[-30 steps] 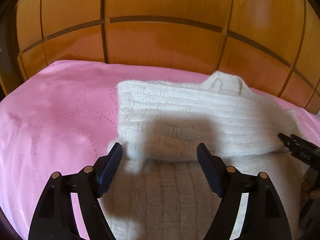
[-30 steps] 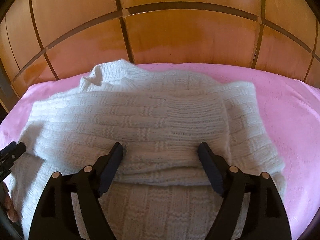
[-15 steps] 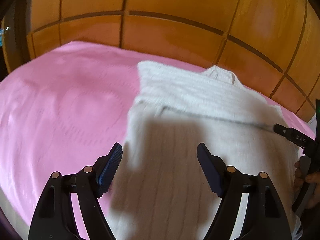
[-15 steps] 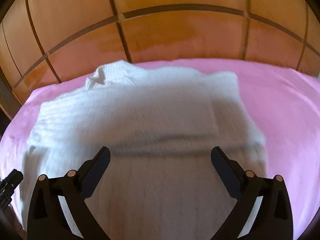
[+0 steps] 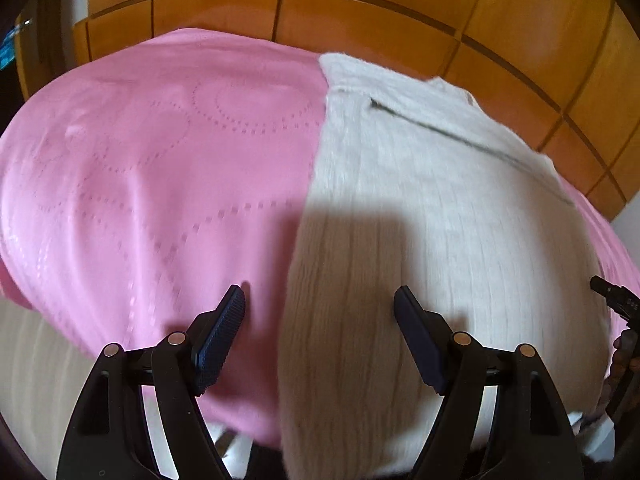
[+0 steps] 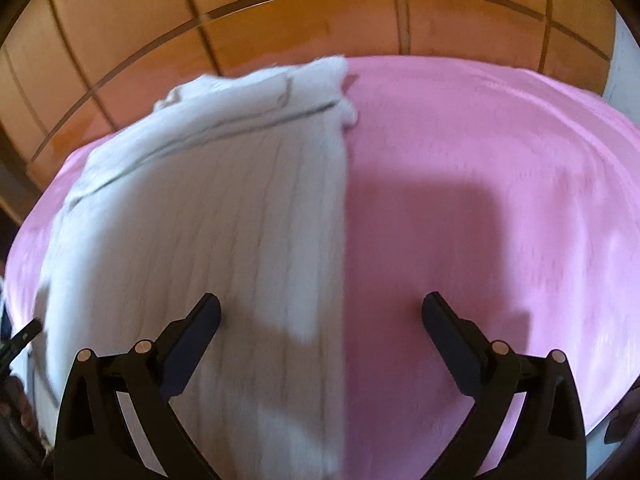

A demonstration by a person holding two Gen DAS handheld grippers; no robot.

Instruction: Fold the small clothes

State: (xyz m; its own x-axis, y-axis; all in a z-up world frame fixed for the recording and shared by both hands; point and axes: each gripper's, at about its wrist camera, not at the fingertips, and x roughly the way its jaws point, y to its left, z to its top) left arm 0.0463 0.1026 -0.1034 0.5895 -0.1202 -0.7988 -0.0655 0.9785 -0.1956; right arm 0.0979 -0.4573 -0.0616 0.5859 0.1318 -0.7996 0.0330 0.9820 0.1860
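A white knitted sweater (image 5: 432, 216) lies flat on a pink bedspread (image 5: 160, 168), its collar toward the wooden headboard. It also shows in the right wrist view (image 6: 224, 208), where its near end hangs over the bed's front edge. My left gripper (image 5: 319, 318) is open and empty, raised above the sweater's left edge. My right gripper (image 6: 321, 320) is open and empty, raised above the sweater's right edge. The right gripper's tip (image 5: 612, 298) shows at the far right of the left wrist view.
A panelled wooden headboard (image 6: 304, 20) runs behind the bed. Bare pink bedspread (image 6: 480, 184) spreads right of the sweater, and more of it lies to its left. The bed's front edge (image 5: 52, 320) drops to a pale floor at lower left.
Both grippers have pulled back and risen away from the sweater, swinging outward over its side edges. The right gripper opened wider. The folded-over layer of the sweater now lies farther from both.
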